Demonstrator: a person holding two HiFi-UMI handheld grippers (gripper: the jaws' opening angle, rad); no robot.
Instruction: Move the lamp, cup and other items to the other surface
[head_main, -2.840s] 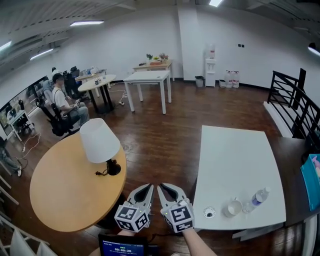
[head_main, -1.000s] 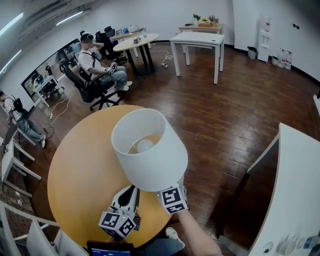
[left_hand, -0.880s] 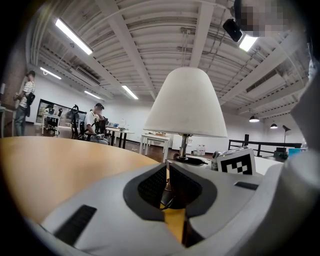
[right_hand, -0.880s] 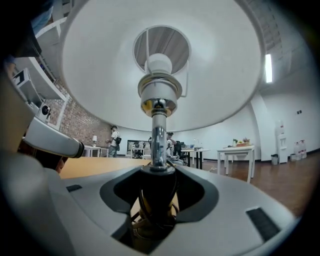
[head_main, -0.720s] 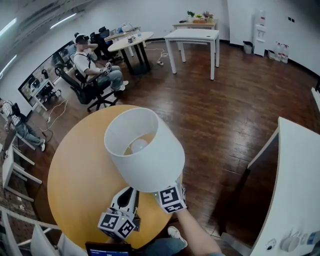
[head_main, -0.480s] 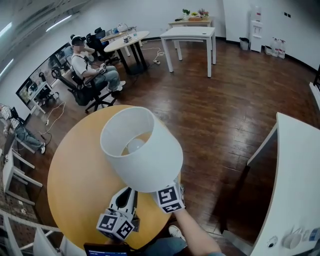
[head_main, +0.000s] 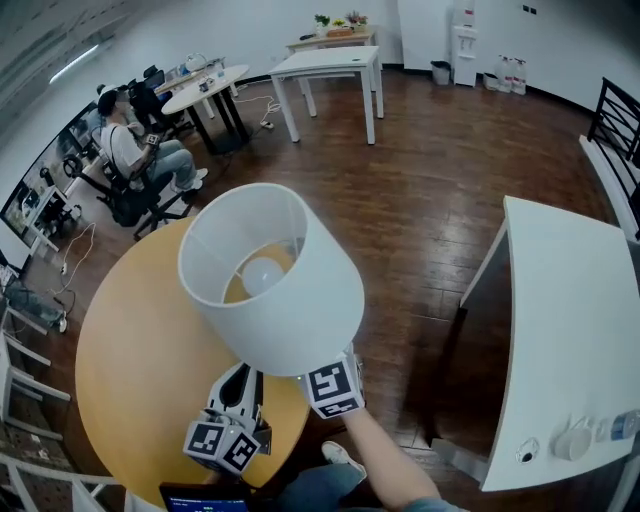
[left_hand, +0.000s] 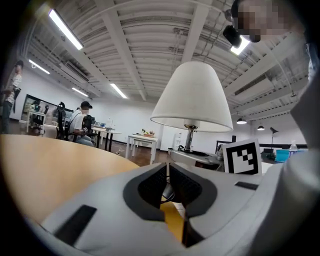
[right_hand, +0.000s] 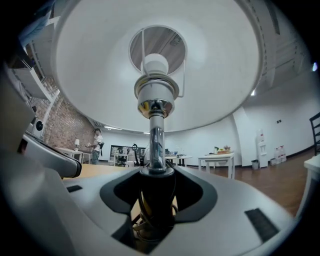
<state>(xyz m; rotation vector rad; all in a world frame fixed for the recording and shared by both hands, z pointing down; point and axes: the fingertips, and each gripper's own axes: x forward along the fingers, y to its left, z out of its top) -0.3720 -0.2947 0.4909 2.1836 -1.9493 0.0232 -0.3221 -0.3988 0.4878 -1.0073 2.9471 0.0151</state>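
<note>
**Lamp (head_main: 270, 280) in the right jaws, white table (head_main: 570, 330) off to the right**

On the right gripper (right_hand: 156, 187), jaws just been closing, now pinched on the dark lower end of the stem (right_hand: 156, 140), with cord bunched between them underneath. Lamp upright, long axis straight up from the jaws, shade (head_main: 300, 310) directly above and masking the fingertips in the head view. On the left gripper (left_hand: 168, 170), jaws pressed together, just left of the right gripper and a little lower, over the near edge of the round table (head_main: 130, 360). A dark loop behind its tips, perhaps cord; pinched or not, impossible to tell. White table well apart to the right of the right gripper, across a strip of bare floor, with the cup (head_main: 572, 442) at its near corner. Right hand the nearer to that table, so probably a carry rightward, stem kept vertical and shade kept clear of the table edge.
</note>
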